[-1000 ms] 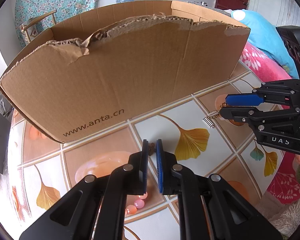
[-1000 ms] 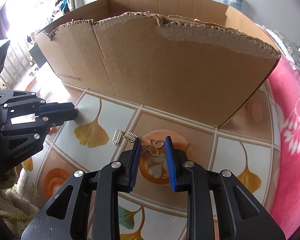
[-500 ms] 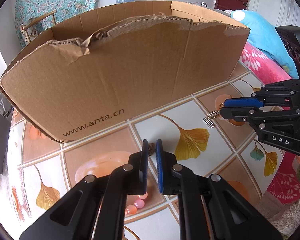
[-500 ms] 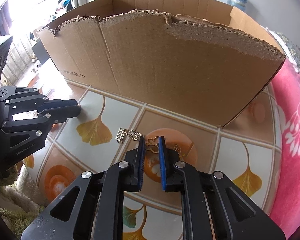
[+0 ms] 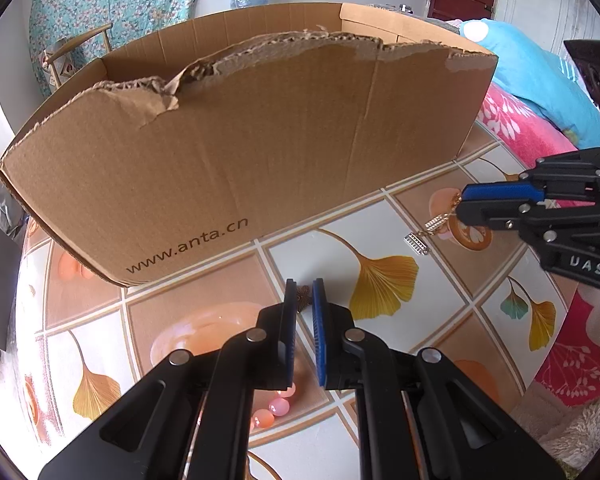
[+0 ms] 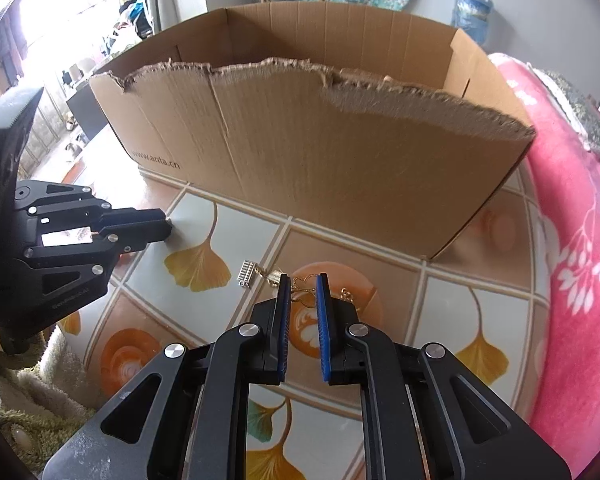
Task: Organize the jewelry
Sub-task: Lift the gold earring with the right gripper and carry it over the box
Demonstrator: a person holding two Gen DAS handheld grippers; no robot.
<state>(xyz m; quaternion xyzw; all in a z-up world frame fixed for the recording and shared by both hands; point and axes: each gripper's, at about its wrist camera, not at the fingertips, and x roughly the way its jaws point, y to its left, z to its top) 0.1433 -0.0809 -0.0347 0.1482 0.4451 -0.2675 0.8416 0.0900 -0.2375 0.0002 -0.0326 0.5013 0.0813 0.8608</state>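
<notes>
My right gripper [image 6: 302, 280] is shut on a gold chain necklace [image 6: 305, 285] and holds it just above the tiled cloth; its silver pendant [image 6: 247, 274] hangs off to the left. In the left wrist view the right gripper [image 5: 462, 204] shows at the right with the chain and pendant [image 5: 417, 243] dangling from it. My left gripper [image 5: 303, 286] is nearly shut on a small brown flower-shaped piece [image 5: 302, 293]. A pink bead bracelet [image 5: 274, 408] lies under the left gripper. The large torn cardboard box [image 5: 236, 152] stands just behind, open at the top.
The ginkgo-patterned cloth [image 5: 380, 280] covers the surface. A pink floral blanket [image 6: 572, 240] lies to the right of the box. A shaggy beige rug [image 6: 28, 400] lies at the near left. A small gold piece [image 6: 346, 294] lies by the right gripper's right finger.
My right gripper closed on the gold necklace and has lifted it; the pendant now trails off the cloth. The left gripper has not moved.
</notes>
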